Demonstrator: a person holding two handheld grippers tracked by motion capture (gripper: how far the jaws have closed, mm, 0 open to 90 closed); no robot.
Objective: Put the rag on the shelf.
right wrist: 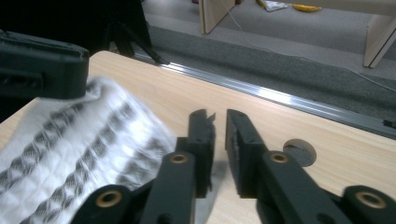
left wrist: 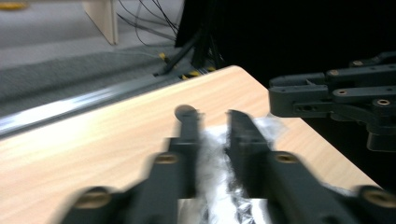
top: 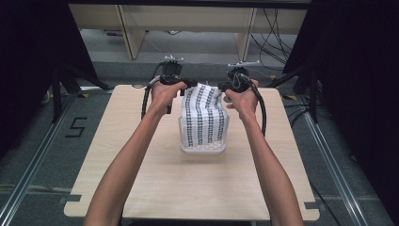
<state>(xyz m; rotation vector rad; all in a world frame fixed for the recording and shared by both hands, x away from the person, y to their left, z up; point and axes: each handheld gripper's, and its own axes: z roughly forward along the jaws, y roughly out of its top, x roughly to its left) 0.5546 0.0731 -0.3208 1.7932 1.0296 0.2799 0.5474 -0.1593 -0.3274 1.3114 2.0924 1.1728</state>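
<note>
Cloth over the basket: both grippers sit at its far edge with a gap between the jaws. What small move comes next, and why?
Probably draw both grippers clear of the cloth. It already drapes over the basket, and in each gripper view the jaws stand parted, with the cloth's edge lying loose between or beside them, so nothing seems gripped.

Bare forearms, no sleeves visible, each carry a black hand-held gripper: the left hand-held gripper [top: 188, 84] and the right hand-held gripper [top: 220, 86], each topped by a grey three-cornered plate and trailing a thick black cable that loops beside the wrist. In the gripper views, each has two flat matte-black jaws on black link arms, joined by brass-coloured pivot pins ringed in black. The left hand [top: 163, 96] and right hand [top: 243, 100] wear no gloves.
</note>
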